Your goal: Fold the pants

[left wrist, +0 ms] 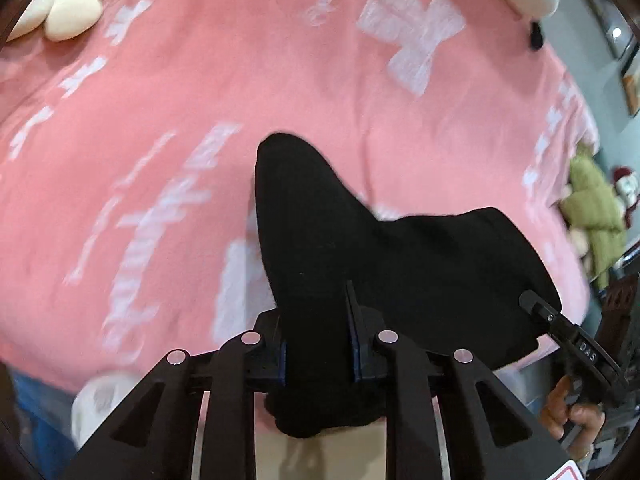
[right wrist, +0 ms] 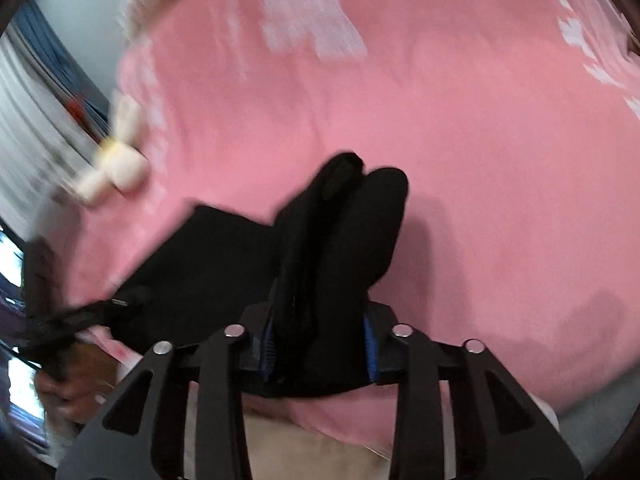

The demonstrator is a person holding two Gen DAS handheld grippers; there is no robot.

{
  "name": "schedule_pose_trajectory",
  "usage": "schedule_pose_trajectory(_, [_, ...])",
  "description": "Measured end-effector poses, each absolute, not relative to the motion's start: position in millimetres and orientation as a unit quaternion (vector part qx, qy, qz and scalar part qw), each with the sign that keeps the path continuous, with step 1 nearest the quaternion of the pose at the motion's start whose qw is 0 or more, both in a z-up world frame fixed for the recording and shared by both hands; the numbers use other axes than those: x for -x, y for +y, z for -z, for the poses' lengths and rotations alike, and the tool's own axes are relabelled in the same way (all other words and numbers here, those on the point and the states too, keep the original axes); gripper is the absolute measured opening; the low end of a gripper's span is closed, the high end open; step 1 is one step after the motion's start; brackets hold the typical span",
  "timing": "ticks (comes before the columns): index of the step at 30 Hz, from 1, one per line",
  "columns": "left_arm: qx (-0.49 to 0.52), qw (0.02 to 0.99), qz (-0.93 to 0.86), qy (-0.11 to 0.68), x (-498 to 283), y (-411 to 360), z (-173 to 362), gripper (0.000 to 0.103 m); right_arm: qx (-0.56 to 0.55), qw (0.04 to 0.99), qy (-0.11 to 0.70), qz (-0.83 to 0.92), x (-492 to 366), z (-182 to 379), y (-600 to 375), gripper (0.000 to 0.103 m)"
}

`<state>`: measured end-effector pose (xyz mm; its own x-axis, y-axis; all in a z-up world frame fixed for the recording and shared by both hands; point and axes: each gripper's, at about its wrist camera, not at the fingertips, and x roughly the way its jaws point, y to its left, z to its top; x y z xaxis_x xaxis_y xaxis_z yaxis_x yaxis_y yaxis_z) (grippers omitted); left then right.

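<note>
Both claws are clamped on cloth: the left claw (left wrist: pixel 316 354) pinches one bunch of the black soft fabric pants (left wrist: pixel 420 268), and the right claw (right wrist: pixel 318 350) pinches another bunch of the same garment (right wrist: pixel 224 264). The pants hang between the two claws, lifted above the near edge of the bed, which is covered by a large pink blanket with white printed letters (left wrist: pixel 280 72). The middle part of the pants droops toward the blanket; whether it touches there I cannot tell, because the pictures are blurred.

I judge the task is at an early stage. The pants are gathered and crumpled, no neat fold is visible, and they are not laid flat. What is left, I think: spread them on the bed, put the legs together, then fold across.

Smaller things: a cream and yellow plush flower toy (left wrist: pixel 68 4) lies near the far left corner of the bed.
</note>
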<state>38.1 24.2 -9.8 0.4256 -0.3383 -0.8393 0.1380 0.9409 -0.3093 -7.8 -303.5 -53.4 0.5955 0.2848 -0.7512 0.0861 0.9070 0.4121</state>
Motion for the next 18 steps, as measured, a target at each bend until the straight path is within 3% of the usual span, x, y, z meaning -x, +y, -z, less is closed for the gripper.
schedule_pose_trajectory(2, [0.083,0.822,0.123,0.55,-31.9,22.4,32.6,0.035,-0.206,0.856,0.474,-0.019,15.2,77.8,-305.4,0.049])
schedule_pose_trajectory(6, [0.045,0.836,0.085,0.541,-15.4,16.8,45.8,0.062,-0.221,0.868,0.445,-0.009,31.8,67.2,-307.2,0.051])
schedule_pose_trajectory(9, [0.056,0.837,0.091,0.537,-12.7,13.0,38.3,0.072,-0.21,0.879,0.427,0.001,32.7,55.8,-305.0,0.063])
schedule_pose_trajectory(13, [0.043,0.838,0.087,0.537,-16.9,7.6,41.7,0.078,-0.191,0.883,0.428,0.0,26.7,61.0,-298.6,0.077])
schedule_pose_trajectory(18, [0.034,0.826,0.095,0.555,-27.0,6.9,58.0,0.083,-0.161,0.876,0.455,0.012,10.9,84.2,-288.0,0.079])
